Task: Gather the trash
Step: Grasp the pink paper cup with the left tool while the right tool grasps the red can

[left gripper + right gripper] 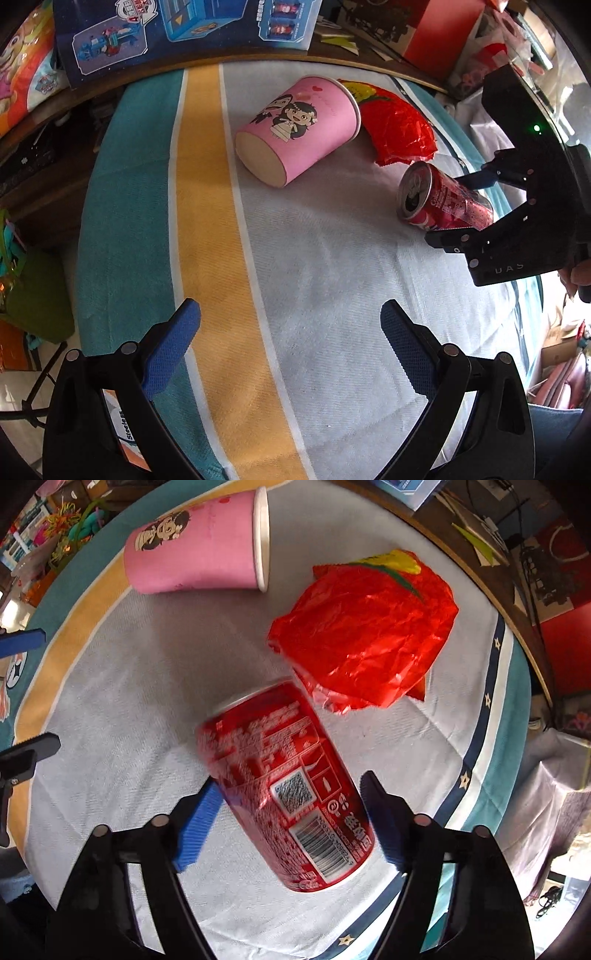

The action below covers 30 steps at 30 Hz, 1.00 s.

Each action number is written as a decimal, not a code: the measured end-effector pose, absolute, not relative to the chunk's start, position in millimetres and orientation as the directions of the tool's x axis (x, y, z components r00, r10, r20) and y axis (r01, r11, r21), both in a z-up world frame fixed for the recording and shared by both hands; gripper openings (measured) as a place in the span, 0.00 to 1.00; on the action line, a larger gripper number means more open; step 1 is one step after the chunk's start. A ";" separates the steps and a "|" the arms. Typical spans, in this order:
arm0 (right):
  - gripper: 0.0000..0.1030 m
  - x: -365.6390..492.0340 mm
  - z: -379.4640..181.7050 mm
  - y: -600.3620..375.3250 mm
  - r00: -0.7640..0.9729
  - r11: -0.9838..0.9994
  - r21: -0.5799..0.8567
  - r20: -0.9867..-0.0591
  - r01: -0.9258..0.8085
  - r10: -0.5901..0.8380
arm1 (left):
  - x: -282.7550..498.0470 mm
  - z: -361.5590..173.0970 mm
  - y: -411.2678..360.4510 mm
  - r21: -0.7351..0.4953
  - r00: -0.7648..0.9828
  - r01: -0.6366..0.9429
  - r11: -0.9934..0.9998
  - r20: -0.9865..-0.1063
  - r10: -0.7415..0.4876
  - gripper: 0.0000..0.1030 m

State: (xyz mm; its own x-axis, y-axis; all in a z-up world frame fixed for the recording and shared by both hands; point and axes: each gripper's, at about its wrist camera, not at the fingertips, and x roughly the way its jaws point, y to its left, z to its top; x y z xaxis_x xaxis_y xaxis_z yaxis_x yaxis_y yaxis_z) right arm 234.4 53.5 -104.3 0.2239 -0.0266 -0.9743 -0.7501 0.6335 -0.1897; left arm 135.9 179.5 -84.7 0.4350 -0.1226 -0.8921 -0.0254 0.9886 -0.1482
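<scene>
A red soda can (280, 760) lies on its side on the striped cloth (207, 221), its open top (413, 190) facing the left wrist view. My right gripper (291, 784) points down over it with a finger on each side. The left blue pad (207, 808) touches the can and a thin gap shows at the right pad (380, 819). A pink paper cup (299, 129) lies tipped over further back. Beside it is a crumpled red wrapper (399, 125). My left gripper (290, 308) hangs open over bare cloth, nothing between its fingers.
The cloth covers a small table whose dark wooden rim (258, 59) shows behind. Toy boxes (184, 29) and a red box (439, 33) crowd the far side. A person's hand (576, 273) holds the right gripper's body. Bags and clutter lie on the floor around.
</scene>
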 end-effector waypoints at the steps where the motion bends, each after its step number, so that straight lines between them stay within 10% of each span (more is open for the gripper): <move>1: 0.66 232.5 -102.6 52.3 0.218 0.646 -0.185 -0.975 -0.740 -0.029 | 136.5 -84.3 180.2 -0.144 0.437 -0.023 0.989 -0.892 -0.120 0.95; 30: 0.63 306.4 -32.9 26.3 0.292 0.836 -0.087 -0.952 -0.542 0.090 | 273.3 -83.4 162.3 0.005 0.416 0.167 0.986 -0.907 -0.066 0.94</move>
State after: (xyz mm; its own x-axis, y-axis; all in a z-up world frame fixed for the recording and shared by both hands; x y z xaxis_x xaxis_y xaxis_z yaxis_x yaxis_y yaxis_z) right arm 306.4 26.3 -32.9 0.2919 0.0902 -0.9522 -0.5416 0.8361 -0.0869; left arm 273.3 162.3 -83.4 0.4156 -0.0656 -0.9072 0.1670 0.9859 0.0052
